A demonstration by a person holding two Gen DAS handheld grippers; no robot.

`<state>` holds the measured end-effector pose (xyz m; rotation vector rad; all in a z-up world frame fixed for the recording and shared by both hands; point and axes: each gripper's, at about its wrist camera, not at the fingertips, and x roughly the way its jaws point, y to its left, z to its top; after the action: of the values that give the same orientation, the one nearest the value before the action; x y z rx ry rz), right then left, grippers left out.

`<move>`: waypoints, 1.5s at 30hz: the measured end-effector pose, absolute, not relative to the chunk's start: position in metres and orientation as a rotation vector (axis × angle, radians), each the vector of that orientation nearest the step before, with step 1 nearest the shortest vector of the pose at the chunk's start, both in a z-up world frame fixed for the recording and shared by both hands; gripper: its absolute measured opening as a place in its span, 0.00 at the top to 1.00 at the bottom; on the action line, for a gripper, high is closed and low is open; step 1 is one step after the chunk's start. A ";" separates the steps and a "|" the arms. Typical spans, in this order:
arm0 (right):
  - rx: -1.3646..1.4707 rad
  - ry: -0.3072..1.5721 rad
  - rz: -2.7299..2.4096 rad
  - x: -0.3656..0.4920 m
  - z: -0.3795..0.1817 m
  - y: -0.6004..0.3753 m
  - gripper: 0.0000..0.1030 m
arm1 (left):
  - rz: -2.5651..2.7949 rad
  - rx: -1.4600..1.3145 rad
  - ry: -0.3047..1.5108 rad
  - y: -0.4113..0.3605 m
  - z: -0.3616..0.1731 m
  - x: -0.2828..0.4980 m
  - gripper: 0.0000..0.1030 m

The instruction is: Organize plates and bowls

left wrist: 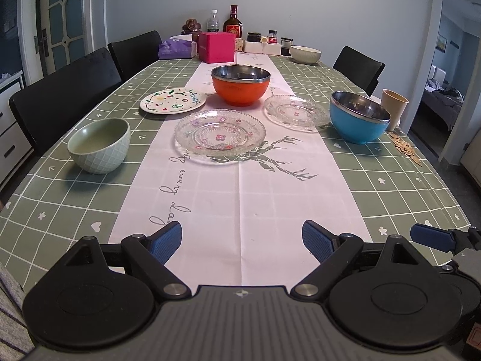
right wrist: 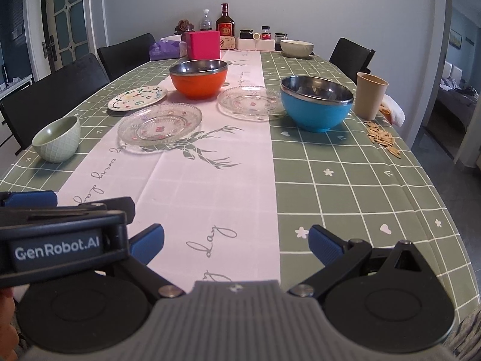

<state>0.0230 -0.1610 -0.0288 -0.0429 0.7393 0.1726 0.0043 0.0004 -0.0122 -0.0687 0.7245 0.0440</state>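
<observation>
On the table stand a green ceramic bowl [left wrist: 99,146] [right wrist: 57,139], a painted white plate [left wrist: 173,101] [right wrist: 137,98], a near glass plate [left wrist: 220,132] [right wrist: 159,125], a far glass plate [left wrist: 297,110] [right wrist: 251,101], an orange bowl [left wrist: 240,84] [right wrist: 198,78], a blue bowl [left wrist: 358,117] [right wrist: 316,102] and a white bowl [left wrist: 305,53] [right wrist: 297,47] at the far end. My left gripper [left wrist: 242,242] is open and empty above the near table edge. My right gripper [right wrist: 236,242] is open and empty beside it, to the right.
A beige cup [left wrist: 393,105] [right wrist: 370,94] and scattered seeds [right wrist: 383,140] lie near the right edge. A pink box [left wrist: 217,46], tissue pack, bottles and jars line the far end. Black chairs [left wrist: 66,96] stand along the left and far right.
</observation>
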 end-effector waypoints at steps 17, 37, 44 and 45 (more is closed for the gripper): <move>-0.035 0.766 0.170 0.025 -0.032 -0.160 0.03 | 0.047 -0.072 0.747 0.002 -0.016 0.006 0.00; -0.031 0.770 0.175 0.025 -0.033 -0.161 0.03 | 0.053 -0.072 0.751 0.001 -0.016 0.006 0.00; -0.020 0.779 0.179 0.025 -0.034 -0.160 0.03 | 0.058 -0.072 0.754 0.002 -0.016 0.007 0.00; -0.019 0.779 0.180 0.025 -0.034 -0.160 0.03 | 0.059 -0.072 0.752 0.003 -0.016 0.006 0.00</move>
<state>0.0251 -0.1604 -0.0336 -0.0185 0.7793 0.1800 0.0063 0.0026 -0.0159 -0.0724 0.7524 0.0589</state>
